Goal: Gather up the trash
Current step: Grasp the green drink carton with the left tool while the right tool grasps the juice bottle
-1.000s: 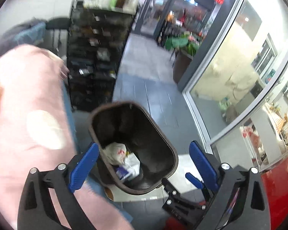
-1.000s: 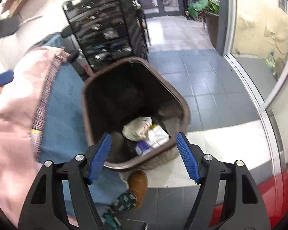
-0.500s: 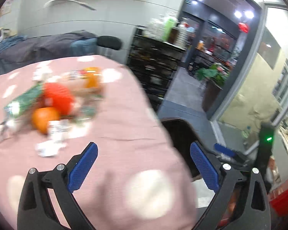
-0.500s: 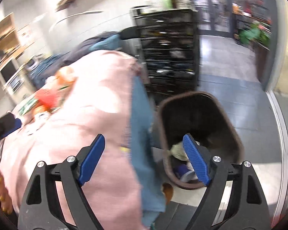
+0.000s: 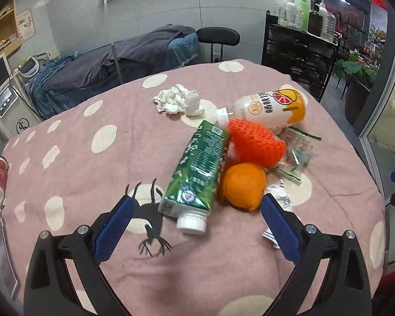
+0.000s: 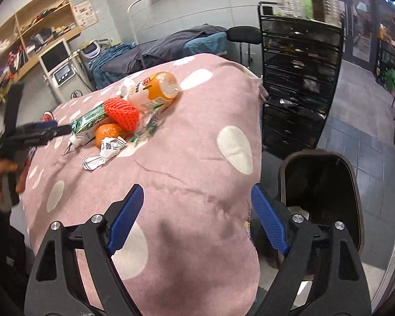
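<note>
i had the pink spotted surface (image 5: pixel 97 163) ahead, the brown bin (image 6: pixel 321 200) on the floor at its right edge. the green carton (image 5: pixel 197 168) lay nearest, beside the orange (image 5: pixel 243 185). left gripper (image 5: pixel 194 226) and right gripper (image 6: pixel 197 218) were empty, fingers wide; i judged the carton's narrow sides best to take.

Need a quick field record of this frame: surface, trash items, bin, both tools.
surface: pink dotted blanket
trash pile: green carton, orange, red foam net, juice bottle, crumpled tissue, clear wrappers, crumpled white wrapper
bin: brown, on the floor beside the blanket's edge
left tool: open, empty, aimed at the carton
right tool: open, empty, over bare blanket
</note>
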Action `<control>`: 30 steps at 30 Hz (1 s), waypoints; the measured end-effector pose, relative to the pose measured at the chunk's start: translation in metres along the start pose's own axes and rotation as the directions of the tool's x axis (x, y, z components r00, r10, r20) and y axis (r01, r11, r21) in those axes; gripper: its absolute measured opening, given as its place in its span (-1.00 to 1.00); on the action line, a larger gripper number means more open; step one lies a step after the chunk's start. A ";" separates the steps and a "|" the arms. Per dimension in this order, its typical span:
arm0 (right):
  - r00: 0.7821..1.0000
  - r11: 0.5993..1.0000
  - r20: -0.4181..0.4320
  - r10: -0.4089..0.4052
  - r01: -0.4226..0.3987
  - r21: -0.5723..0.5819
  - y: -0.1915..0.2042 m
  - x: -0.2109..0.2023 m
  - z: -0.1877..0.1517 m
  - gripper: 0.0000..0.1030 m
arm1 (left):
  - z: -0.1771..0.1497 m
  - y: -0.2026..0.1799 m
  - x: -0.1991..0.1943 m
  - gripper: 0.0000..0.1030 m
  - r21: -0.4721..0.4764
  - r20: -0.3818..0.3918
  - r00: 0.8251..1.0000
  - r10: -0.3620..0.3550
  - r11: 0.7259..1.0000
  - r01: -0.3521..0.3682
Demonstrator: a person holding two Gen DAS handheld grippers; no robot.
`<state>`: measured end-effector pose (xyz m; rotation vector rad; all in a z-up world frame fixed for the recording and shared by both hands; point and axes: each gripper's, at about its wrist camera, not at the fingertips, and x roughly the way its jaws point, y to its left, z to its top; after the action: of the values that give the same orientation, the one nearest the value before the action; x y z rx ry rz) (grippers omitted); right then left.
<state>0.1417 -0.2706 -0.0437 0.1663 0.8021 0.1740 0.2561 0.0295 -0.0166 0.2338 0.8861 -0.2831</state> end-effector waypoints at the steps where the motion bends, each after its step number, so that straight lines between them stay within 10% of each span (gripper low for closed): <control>1: 1.000 1.000 0.001 0.002 -0.002 -0.013 0.003 0.000 0.003 0.62 | 0.006 0.004 0.008 0.85 0.004 -0.026 1.000 0.006 1.000 -0.005; 8: 1.000 0.998 -0.021 0.008 -0.010 -0.064 0.009 0.008 0.019 0.66 | 0.025 0.005 0.056 0.82 0.056 -0.156 0.988 0.015 0.998 -0.007; 18: 0.998 0.953 -0.062 -0.014 -0.005 -0.302 0.053 0.047 0.069 0.67 | 0.021 0.030 0.091 0.04 -0.054 -0.202 0.979 -0.030 0.998 0.019; 30: 0.973 0.690 -0.071 -0.220 0.103 -0.717 0.112 0.148 0.156 0.67 | -0.024 0.053 0.024 -0.07 -0.250 -0.001 0.992 -0.124 0.961 0.120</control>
<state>0.3454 -0.1422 -0.0166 -0.6698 0.8456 0.3214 0.2709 0.0832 -0.0459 -0.0523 0.9447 -0.2812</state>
